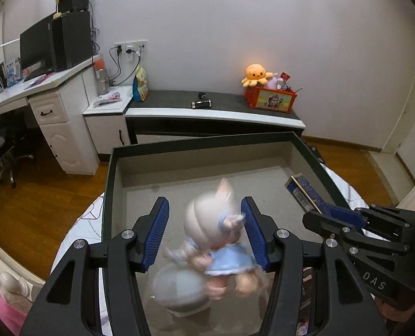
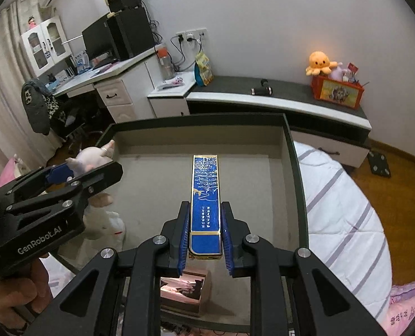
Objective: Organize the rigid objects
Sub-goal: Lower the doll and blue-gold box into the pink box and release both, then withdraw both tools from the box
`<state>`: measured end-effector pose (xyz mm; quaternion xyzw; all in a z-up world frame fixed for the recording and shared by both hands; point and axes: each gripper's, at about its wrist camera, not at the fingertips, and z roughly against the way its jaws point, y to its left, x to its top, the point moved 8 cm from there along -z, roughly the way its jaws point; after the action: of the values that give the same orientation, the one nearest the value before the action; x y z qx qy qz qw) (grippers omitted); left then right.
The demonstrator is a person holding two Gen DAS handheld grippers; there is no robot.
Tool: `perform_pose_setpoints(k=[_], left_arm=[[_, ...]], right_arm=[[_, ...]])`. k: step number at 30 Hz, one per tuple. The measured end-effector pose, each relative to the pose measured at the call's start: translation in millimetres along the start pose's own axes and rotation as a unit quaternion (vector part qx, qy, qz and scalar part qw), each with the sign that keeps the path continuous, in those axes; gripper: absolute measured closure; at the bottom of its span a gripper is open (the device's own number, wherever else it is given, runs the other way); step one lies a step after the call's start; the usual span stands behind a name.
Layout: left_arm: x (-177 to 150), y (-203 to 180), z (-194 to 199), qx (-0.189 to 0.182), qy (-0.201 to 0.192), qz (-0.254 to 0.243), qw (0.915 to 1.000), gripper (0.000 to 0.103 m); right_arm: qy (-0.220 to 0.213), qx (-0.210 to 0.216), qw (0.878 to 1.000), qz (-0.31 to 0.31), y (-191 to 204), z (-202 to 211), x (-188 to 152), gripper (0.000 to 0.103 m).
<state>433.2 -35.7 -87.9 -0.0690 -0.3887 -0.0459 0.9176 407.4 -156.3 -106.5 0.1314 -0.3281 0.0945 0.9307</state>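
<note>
Over the large dark-rimmed tray (image 2: 291, 151), a placing step is judged in hand: a doll figurine (image 1: 216, 240) is seen between the left gripper's (image 1: 204, 233) pads, apparently grasped, and a flat blue box (image 2: 206, 196) is clenched by the right gripper (image 2: 206, 240), so lowering and release inside are called for next.

Behind you, an orange octopus plush (image 2: 320, 62) tops a red toy box (image 2: 338, 92); your monitor (image 2: 95, 40) stands on the white desk (image 2: 106, 74).
</note>
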Motion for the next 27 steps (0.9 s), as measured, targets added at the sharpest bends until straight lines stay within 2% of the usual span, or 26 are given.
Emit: perform_pose_setpoints(k=[1,2,4,6,7,10,11,15,19,27], left_arm=[[0,0,0,0.002,0.001,-0.001,1.0000,0.042],[-1,0,2,0.007,-0.001,-0.001,1.0000,0.027],[1,0,9,0.011,-0.016,-0.001,0.9998,0.010],[-1,2,23,0.016,-0.033,-0.001,0.9993,0.004],[-2,3,29,0.015,-0.039,0.002,0.9991,0.001],[-6,9,56,0.026,-0.061,0.004,0.9978,0.000],[-8,10,61,0.028,-0.065,0.004,0.9975,0.000],[-22,11,97,0.035,-0.087,0.001,0.9956,0.000],[-39,12,128,0.032,-0.099,0.006,0.9946,0.000],[-76,8,189,0.050,-0.121,0.012,0.9913,0.000]], right_arm=[[0.003,0.000,1.000,-0.003,-1,-1,-2,0.082],[0.003,0.000,1.000,-0.005,-2,-2,-3,0.082],[-0.002,-0.002,1.000,-0.014,-5,2,-5,0.067],[-0.012,0.000,1.000,-0.022,-6,7,-4,0.016],[-0.021,-0.002,1.000,-0.023,-7,12,-4,0.014],[-0.027,-0.004,0.999,-0.041,-11,22,-6,0.010],[-0.031,-0.006,0.999,-0.043,-11,26,-7,0.000],[-0.054,-0.019,0.997,-0.047,-10,49,-15,0.000],[-0.084,-0.025,0.995,-0.052,0,80,-29,0.000],[-0.135,-0.032,0.989,-0.042,23,143,-61,0.000]])
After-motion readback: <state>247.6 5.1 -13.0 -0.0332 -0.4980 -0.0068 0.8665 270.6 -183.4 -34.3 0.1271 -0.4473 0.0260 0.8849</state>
